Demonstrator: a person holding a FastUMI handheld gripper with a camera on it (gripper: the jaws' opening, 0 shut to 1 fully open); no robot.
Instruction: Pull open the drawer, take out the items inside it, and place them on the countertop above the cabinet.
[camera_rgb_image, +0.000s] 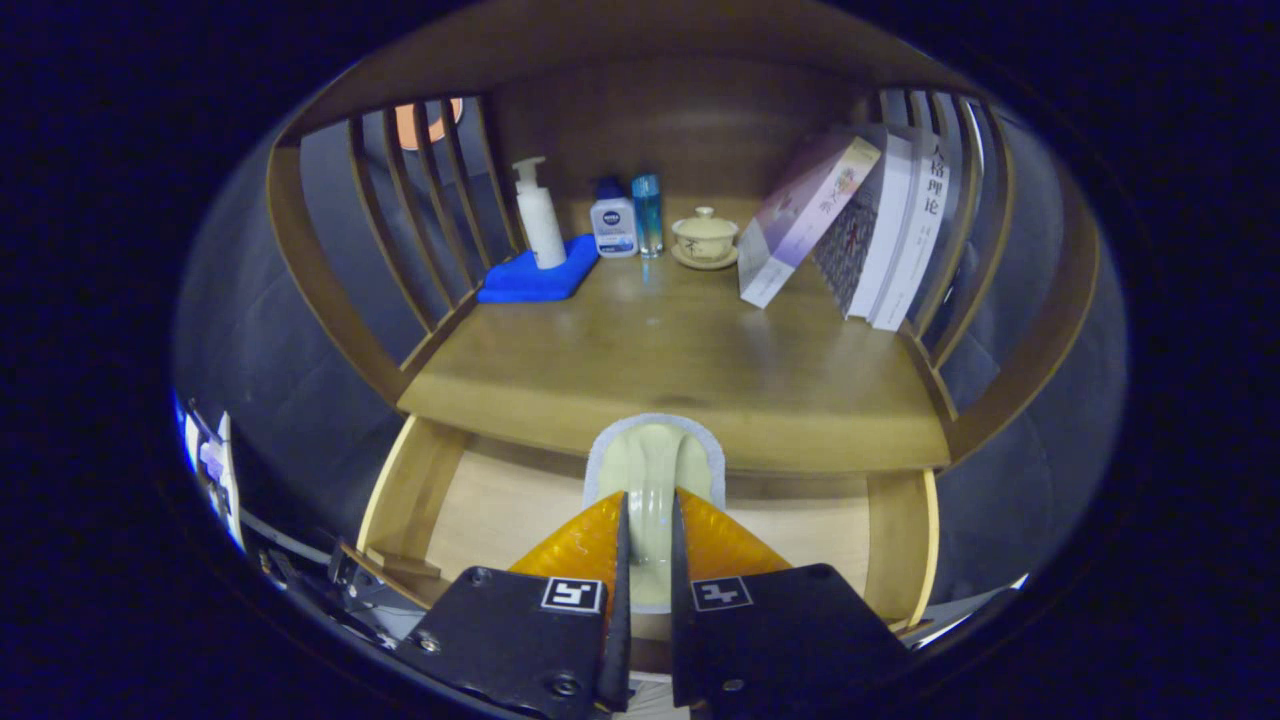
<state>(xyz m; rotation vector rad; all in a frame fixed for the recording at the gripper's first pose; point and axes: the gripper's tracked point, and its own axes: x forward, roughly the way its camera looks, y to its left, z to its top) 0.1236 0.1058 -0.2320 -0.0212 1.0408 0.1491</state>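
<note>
one item, a pale sponge (655, 470), is clenched in the claw (648, 540) at frame bottom over open drawer (500, 500); next: lift fwd, set on bench (650, 350).

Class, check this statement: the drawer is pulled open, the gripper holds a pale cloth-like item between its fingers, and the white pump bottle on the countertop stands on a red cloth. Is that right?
Not quite. The gripper view shows the pump bottle standing on a blue cloth, not a red one. The rest holds: the drawer is pulled open and the gripper holds the pale cloth-like item between its fingers, below the countertop.
</note>
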